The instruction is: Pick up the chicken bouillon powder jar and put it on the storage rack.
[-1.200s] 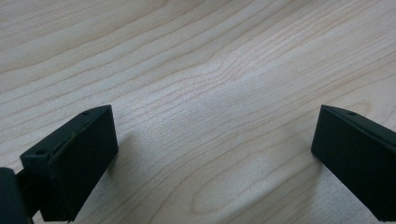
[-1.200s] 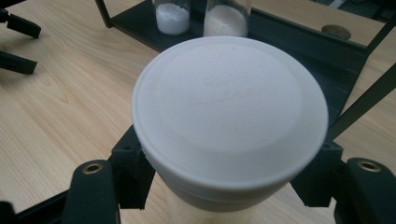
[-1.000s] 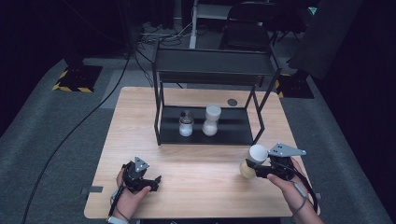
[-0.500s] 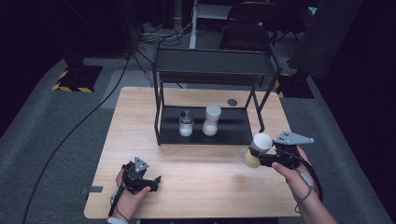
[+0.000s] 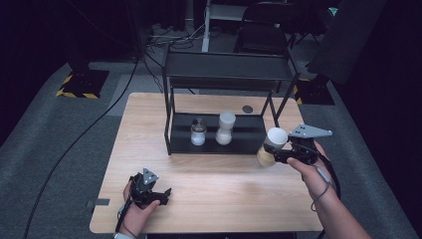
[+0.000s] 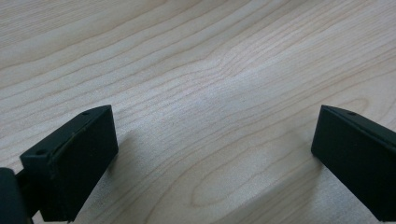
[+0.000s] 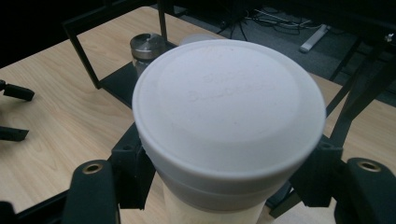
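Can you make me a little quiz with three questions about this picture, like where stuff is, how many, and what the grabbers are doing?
1. Where is the white-lidded jar that the right gripper holds?
A. Off the table, just right of the rack's lower shelf
B. On the rack's top shelf
C. Lying on the floor

2. How many containers stand on the lower shelf?
A. None
B. Two
C. Five

3. How are the jaws of the left gripper?
A. Shut on a spoon
B. Shut on a jar
C. Open, with nothing between them

Answers:
1. A, since the high view shows the jar up in the gripper beside the shelf's right end.
2. B, a metal-capped shaker and a white-capped bottle stand side by side.
3. C, the left gripper view shows bare wooden table between the spread jaws.
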Demonstrator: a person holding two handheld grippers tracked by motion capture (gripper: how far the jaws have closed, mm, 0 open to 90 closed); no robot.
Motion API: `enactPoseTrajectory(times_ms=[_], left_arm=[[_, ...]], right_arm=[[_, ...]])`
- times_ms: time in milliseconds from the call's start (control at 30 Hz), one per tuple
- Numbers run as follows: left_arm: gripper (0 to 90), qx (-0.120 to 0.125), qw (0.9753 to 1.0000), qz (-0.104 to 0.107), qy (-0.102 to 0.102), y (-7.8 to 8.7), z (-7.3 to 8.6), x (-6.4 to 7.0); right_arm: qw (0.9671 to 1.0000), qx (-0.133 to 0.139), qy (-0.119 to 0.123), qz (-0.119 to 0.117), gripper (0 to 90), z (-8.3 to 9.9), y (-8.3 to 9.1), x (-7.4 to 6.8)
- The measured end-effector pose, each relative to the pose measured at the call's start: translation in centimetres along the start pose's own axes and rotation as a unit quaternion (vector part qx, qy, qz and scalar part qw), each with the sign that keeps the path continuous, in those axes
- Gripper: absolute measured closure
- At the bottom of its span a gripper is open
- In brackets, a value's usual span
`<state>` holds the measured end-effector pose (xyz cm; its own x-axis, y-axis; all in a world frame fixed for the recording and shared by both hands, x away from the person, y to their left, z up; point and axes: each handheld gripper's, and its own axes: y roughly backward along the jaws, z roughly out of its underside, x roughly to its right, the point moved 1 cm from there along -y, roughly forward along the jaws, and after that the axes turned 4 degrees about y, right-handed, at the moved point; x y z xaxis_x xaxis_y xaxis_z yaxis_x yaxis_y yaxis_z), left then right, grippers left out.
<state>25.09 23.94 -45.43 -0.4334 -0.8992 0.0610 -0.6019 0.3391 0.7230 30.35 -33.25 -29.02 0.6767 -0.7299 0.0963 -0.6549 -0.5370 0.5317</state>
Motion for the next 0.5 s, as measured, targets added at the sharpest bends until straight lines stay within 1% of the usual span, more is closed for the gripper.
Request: enactPoseTrajectory(times_ms=[167, 500], left_arm=[[0.6, 0.0, 1.0, 0.0, 0.0, 0.0, 0.0, 0.0], [0.5, 0.0, 1.0, 0.0, -0.001, 0.0, 0.0, 0.0]], right_arm=[[1.0, 0.0, 0.002, 0.002, 34.7, -1.1, -0.8, 0.4], [1.0, -0.003, 0.002, 0.006, 34.7, -2.4, -2.8, 1.0]])
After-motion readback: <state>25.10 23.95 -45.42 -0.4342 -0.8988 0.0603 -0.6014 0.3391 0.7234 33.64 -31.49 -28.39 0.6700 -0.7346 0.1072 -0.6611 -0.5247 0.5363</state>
